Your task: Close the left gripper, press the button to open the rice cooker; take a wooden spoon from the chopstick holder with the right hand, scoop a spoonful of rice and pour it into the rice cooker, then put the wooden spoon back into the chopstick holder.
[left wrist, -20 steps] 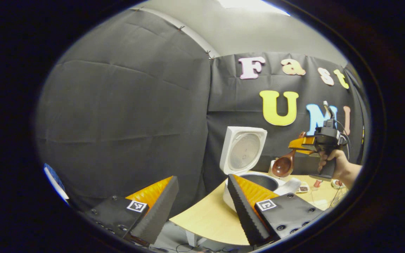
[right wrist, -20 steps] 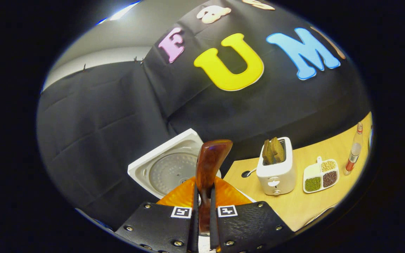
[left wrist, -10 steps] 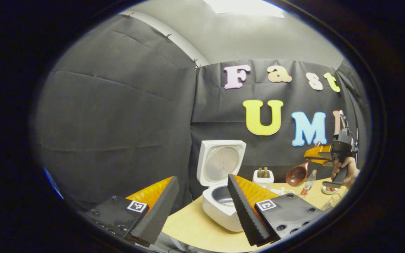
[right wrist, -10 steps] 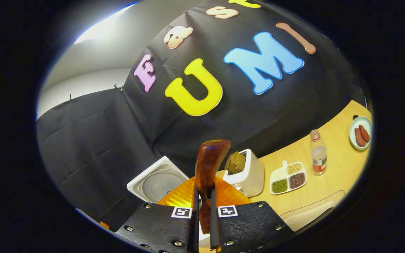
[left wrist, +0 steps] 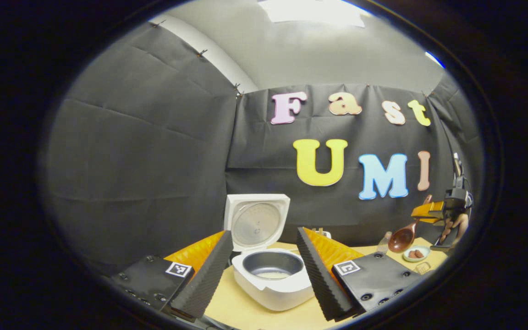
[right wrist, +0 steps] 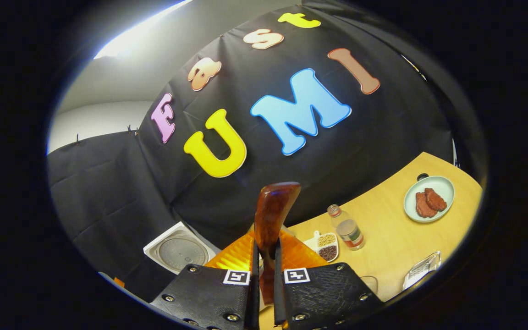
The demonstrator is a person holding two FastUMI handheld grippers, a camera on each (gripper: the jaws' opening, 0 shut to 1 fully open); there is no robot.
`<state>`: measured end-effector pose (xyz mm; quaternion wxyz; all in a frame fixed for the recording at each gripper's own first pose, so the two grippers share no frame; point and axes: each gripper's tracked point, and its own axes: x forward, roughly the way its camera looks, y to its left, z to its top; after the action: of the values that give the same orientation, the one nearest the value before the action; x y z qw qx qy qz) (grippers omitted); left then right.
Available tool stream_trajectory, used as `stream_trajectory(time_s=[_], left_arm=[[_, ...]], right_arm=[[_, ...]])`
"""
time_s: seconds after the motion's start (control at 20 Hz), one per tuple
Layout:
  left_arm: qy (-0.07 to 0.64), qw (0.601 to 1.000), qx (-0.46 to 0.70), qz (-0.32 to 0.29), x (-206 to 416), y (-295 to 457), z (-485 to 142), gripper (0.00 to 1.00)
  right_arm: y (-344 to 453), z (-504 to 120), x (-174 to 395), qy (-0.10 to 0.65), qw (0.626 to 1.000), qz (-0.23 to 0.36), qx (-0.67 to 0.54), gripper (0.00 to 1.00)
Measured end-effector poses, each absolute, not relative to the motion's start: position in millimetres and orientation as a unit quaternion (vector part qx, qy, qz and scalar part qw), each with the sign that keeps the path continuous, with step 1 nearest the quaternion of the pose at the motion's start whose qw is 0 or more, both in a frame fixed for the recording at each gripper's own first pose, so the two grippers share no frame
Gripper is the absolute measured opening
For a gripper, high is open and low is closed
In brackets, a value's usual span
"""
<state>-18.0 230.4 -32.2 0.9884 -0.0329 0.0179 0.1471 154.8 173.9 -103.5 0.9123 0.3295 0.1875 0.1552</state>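
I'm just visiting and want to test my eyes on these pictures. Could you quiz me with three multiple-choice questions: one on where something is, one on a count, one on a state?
1. Where is the spoon?
A. between the right gripper's fingers
B. lying on the table
C. inside the cooker

2. How many brown pieces lie on the plate?
A. none
B. two
C. five

3. The cooker's lid is:
A. shut
B. lying on the table
C. raised open

Answers: 1 A, both fingers press the handle; 2 B, two pieces lie side by side; 3 C, the lid stands up behind the open pot.
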Motion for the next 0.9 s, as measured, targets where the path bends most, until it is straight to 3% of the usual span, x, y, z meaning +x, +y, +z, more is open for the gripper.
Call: stream_trajectory(time_s=[0.3,0.9], left_arm=[[0.010,0.992,-0.029,0.124,1.7,184.8,-22.7,0.94],[0.026,0.994,-0.017,0.100,21.3,125.1,-30.4,0.99]], right_arm=[[93.9,-115.7,152.3,0.181,0.924,0.107,0.320,0.12],[-1.0,-199.1,127.4,0.220,0.937,0.017,0.269,0.13]])
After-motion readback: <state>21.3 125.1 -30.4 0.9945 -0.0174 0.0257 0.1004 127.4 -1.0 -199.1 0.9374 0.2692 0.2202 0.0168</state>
